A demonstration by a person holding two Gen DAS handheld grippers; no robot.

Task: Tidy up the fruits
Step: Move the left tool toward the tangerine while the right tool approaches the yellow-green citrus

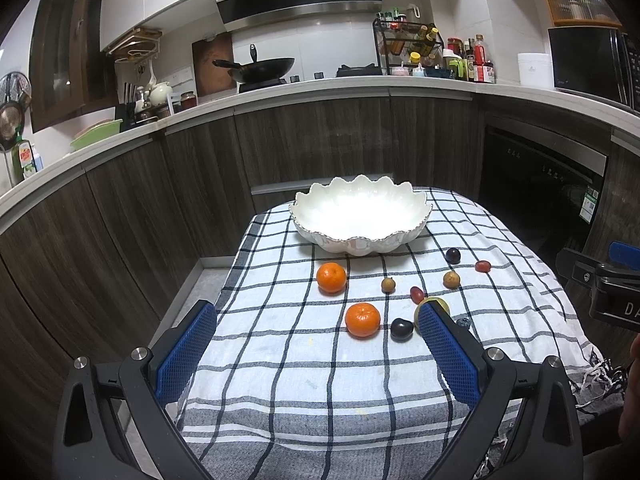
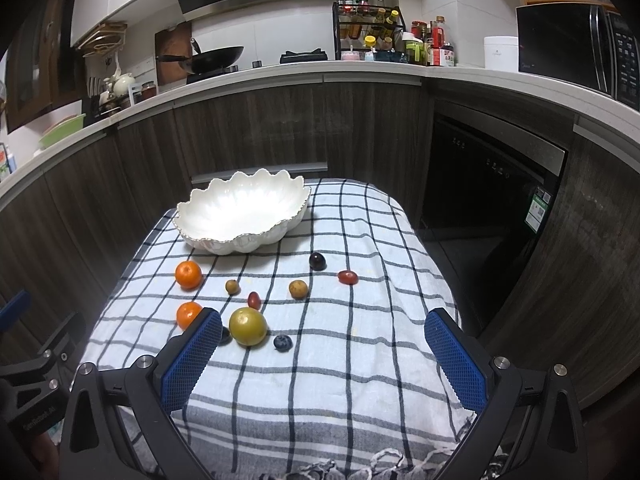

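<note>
Left wrist: green fruit (image 1: 437, 302) half-hidden

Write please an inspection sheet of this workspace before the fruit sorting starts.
Surface: small table under a blue-checked white cloth.
Job's things: empty white scalloped ceramic bowl; two oranges, yellow-green round fruit, blueberry and other small fruits, all loose on the cloth.
Clutter: nothing seen.
Grippers: left hand-held gripper open, empty; right hand-held gripper open, empty.
Cables: nothing seen.
Surroundings: kitchen counter, black wok, spice rack.
</note>
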